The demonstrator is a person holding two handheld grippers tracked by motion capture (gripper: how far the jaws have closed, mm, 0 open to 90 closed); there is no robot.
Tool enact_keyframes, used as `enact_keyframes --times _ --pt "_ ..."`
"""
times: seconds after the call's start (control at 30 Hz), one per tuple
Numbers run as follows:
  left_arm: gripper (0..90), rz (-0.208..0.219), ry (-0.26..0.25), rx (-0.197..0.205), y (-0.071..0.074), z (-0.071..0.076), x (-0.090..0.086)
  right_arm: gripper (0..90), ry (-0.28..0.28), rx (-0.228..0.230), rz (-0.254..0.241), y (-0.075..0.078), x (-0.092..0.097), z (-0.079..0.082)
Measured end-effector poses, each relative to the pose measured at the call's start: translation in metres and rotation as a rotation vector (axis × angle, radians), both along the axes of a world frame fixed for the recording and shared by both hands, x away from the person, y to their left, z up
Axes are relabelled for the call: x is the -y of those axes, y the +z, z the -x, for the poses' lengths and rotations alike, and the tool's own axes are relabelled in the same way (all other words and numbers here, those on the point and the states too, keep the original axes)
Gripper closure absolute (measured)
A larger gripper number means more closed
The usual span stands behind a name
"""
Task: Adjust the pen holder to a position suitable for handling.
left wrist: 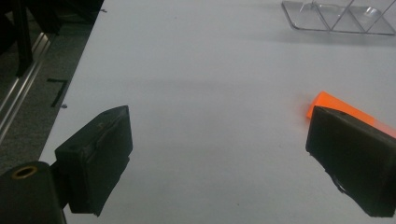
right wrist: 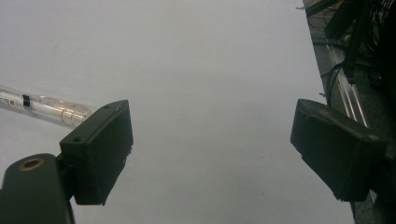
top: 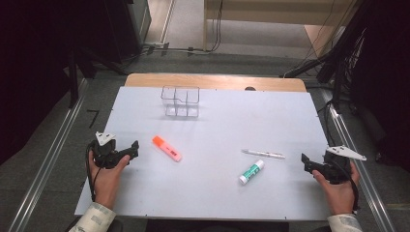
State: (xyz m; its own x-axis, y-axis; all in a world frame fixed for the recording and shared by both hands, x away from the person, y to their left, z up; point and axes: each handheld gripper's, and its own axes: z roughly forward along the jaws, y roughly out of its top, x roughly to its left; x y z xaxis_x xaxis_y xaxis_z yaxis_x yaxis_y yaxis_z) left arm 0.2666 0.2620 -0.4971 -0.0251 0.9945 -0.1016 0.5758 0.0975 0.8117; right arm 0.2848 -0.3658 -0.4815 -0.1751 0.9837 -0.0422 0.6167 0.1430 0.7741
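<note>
Two grippers rest at the table's (top: pixel 212 193) near corners from the high view, mine: left gripper (top: pixel 134 147) aimed at the orange highlighter (top: pixel 167 148) lying left of centre, right gripper (top: pixel 304 161) near the clear pen (top: pixel 263 154) and green-labelled glue stick (top: pixel 251 172), so each has its own reach. A clear organiser (top: pixel 180 102) waits by the far edge. My left gripper view shows jaws apart and empty, highlighter tip beside one. My right gripper view shows jaws wide and empty, pen at left. White tabletop, grey floor, cables behind.
</note>
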Motion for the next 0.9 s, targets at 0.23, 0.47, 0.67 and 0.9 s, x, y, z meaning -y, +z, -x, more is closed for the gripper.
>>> enact_keyframes --times 0.23,0.47,0.67,0.9 --pt "8.1 0.006 0.004 0.001 0.002 -0.006 0.000 12.7 0.023 0.002 0.006 0.003 -0.005 -0.003" --pt "8.1 0.006 0.006 -0.056 0.000 -0.026 0.001 13.1 0.066 -0.004 0.023 0.010 -0.029 -0.019" --pt "9.9 0.005 0.027 -0.047 0.005 -0.044 0.002 13.9 0.133 -0.001 0.038 0.014 -0.070 -0.042" --pt "10.1 -0.029 0.032 -0.017 0.013 -0.071 0.008 17.3 0.186 0.007 0.053 0.015 -0.122 -0.070"
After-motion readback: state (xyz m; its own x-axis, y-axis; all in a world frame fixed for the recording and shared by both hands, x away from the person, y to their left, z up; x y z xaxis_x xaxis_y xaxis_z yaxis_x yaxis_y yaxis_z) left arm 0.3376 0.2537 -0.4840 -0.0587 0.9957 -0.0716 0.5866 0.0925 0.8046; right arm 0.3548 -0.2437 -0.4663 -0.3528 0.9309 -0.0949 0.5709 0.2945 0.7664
